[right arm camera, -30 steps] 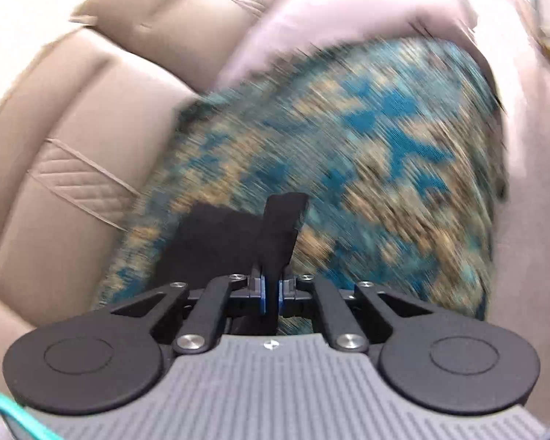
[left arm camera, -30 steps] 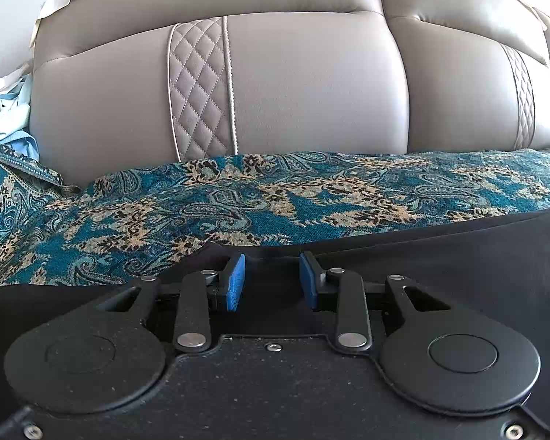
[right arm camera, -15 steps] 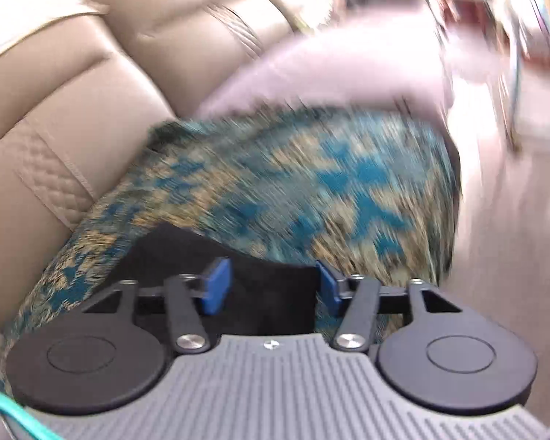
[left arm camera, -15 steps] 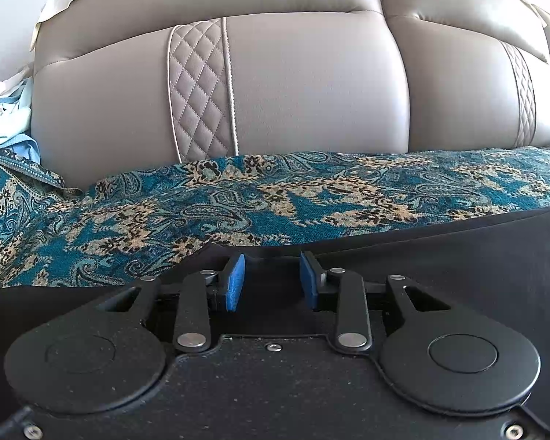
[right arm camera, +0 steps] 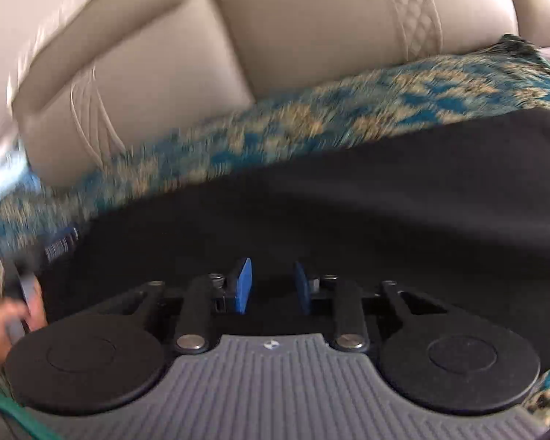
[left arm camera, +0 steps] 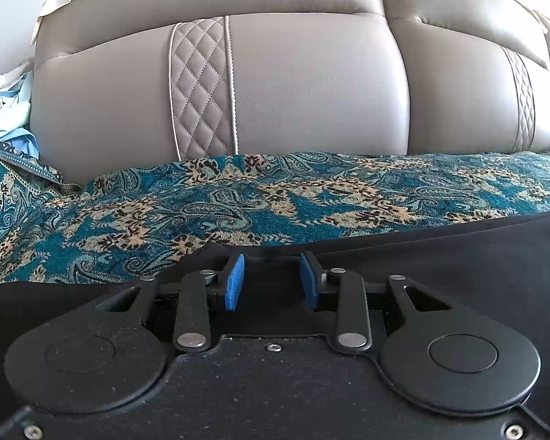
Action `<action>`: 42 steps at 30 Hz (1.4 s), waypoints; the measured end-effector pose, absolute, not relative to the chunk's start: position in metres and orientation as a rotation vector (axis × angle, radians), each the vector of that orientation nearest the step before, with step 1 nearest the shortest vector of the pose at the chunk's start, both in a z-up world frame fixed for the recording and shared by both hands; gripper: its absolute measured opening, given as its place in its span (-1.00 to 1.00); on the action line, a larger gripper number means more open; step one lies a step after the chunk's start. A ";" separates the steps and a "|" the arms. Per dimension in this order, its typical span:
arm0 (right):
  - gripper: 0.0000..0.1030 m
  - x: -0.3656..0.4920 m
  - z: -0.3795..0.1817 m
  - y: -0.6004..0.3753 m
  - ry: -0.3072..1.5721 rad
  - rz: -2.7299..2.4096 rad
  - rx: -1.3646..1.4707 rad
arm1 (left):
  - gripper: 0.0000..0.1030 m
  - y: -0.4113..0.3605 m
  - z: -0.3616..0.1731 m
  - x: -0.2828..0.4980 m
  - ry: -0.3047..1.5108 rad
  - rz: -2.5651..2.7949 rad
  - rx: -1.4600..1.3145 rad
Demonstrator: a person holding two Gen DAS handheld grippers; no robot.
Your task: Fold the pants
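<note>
- The left gripper [left arm camera: 271,280] points down at a shallow slant over the near edge of the black pants [left arm camera: 440,253]; its jaws stand partly apart, with dark cloth between the blue pads [left arm camera: 234,283], though no firm pinch can be made out.
- The right gripper [right arm camera: 271,281] tilts down over the pants [right arm camera: 385,198]; its jaws have just been closing and stand narrowly apart, pinching nothing.
- The pants lie spread on the paisley throw [left arm camera: 238,205] before the sofa backrest [left arm camera: 311,84].

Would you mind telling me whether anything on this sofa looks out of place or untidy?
Only a small thing: pale blue clothing is bunched in the sofa's left corner. The black pants lie flat on the patterned throw; nothing looks spilled or damaged.
</note>
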State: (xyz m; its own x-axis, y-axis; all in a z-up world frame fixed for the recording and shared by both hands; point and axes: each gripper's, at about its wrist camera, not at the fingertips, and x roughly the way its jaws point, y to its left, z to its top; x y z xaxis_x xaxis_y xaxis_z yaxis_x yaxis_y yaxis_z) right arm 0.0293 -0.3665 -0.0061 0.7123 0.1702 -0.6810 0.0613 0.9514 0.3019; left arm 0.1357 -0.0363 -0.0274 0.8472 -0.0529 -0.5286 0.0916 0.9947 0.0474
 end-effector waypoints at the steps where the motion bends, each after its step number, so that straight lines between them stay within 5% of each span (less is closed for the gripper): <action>1: -0.39 0.027 -0.007 -0.365 0.760 0.050 0.284 | -0.35 -0.036 -0.027 0.136 0.555 -0.077 0.069; 7: -0.58 0.024 -0.004 -0.434 0.683 -0.206 0.323 | -0.33 -0.035 -0.027 0.136 0.556 -0.076 0.063; 13: -0.51 0.034 -0.005 -0.507 0.668 -0.562 0.278 | -0.32 -0.036 -0.027 0.136 0.555 -0.072 0.069; 19: 0.16 0.028 0.001 -0.545 0.630 -0.724 0.389 | -0.32 -0.037 -0.028 0.136 0.554 -0.069 0.074; 24: 0.06 0.046 0.003 -0.520 0.684 -0.570 0.392 | -0.32 -0.037 -0.028 0.136 0.554 -0.070 0.075; 28: -0.28 0.063 0.003 -0.482 0.740 -0.449 0.306 | -0.32 -0.036 -0.028 0.136 0.554 -0.070 0.075; 42: 0.04 0.104 0.005 -0.513 0.675 -0.612 0.309 | -0.24 -0.036 -0.027 0.136 0.554 -0.073 0.071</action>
